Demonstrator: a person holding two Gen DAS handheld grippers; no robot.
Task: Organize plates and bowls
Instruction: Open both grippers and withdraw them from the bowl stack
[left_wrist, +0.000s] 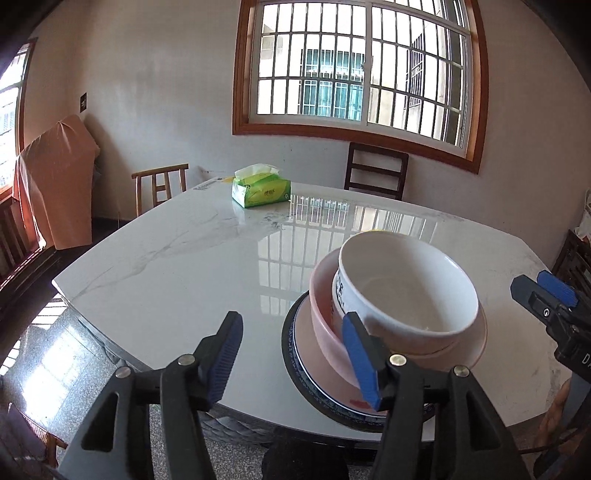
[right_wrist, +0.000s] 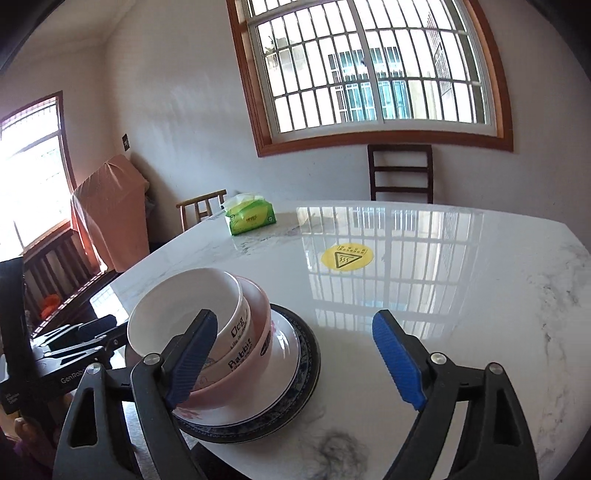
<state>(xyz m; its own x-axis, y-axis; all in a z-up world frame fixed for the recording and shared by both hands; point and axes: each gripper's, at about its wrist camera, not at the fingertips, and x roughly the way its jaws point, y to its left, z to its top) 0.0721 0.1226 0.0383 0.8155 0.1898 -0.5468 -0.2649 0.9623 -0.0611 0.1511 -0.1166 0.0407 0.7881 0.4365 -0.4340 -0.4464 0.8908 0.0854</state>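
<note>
Two bowls sit nested on my stack: the white bowl (left_wrist: 406, 284) tilted inside the pink bowl (left_wrist: 325, 325), which rests on a white plate (right_wrist: 288, 354) lying on the dark blue-rimmed plate (left_wrist: 291, 354). That whole stack stands near the front edge of the marble table (left_wrist: 184, 266).

From my left wrist camera the stack lies at about 2 o'clock. My left gripper (left_wrist: 295, 354) has its fingers spread wide and holds nothing; its right fingertip overlaps the pink bowl's near wall in the picture, though I cannot tell whether it touches. My right gripper (left_wrist: 546, 295) shows at 3 o'clock, well apart from the bowls.

From my right wrist camera the stack sits at 9 o'clock. My right gripper (right_wrist: 291, 354) is likewise wide open and empty, its left finger crossing in front of the white bowl's rim. A yellow sticker (right_wrist: 347, 257) lies at 12 o'clock on the table, a green tissue pack (right_wrist: 250, 216) at 11 o'clock near the far edge.
</note>
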